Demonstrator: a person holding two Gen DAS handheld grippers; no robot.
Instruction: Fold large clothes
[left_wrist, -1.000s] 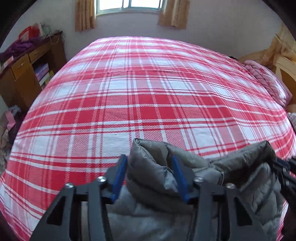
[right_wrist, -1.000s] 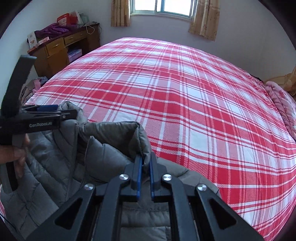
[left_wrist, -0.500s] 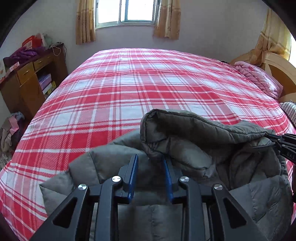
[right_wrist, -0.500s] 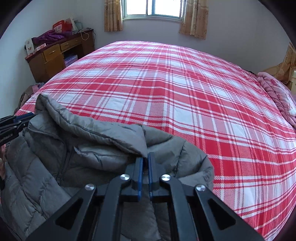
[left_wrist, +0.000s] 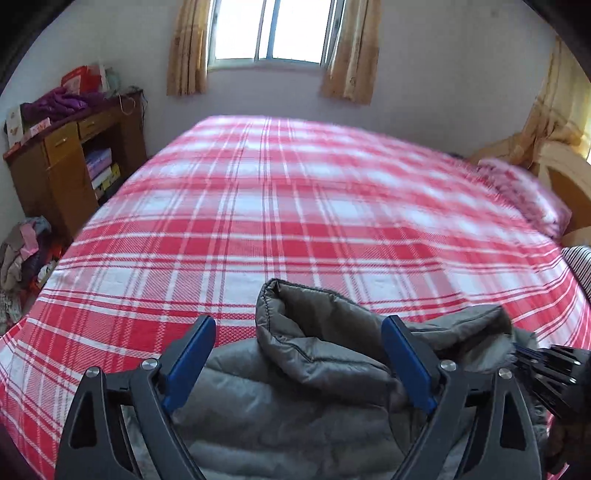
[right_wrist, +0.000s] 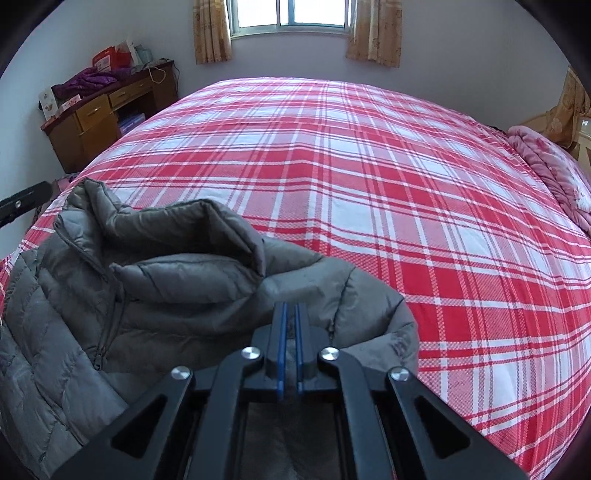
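Light source: daylight from the window (left_wrist: 271, 29) ahead of me, its panes blown out white.
Brightness: room evenly lit, soft; only faint shadows in my jacket (right_wrist: 177, 266) folds.
Blur: my left view smears the far bedspread (left_wrist: 332, 177); my right view stays sharp.
Distortion: strong fisheye bulge, dark corners in both views.

So the right tool (right_wrist: 290, 314) has its blue pads squeezed together on the shoulder fabric of a puffy grey quilted down jacket (right_wrist: 155, 280), which is lying rumpled on the near left corner of a bed with a red and white plaid sheet (right_wrist: 369, 177). The jacket's stand-up collar is flopped open with the zipper running down the left side. A brown wooden counter (right_wrist: 99, 118) piled with purple clothes and boxes stands by the far left wall, a bunched pink blanket (right_wrist: 554, 166) sits at the bed's right edge, and the tip of a black tool (right_wrist: 22, 201) pokes in at the left.
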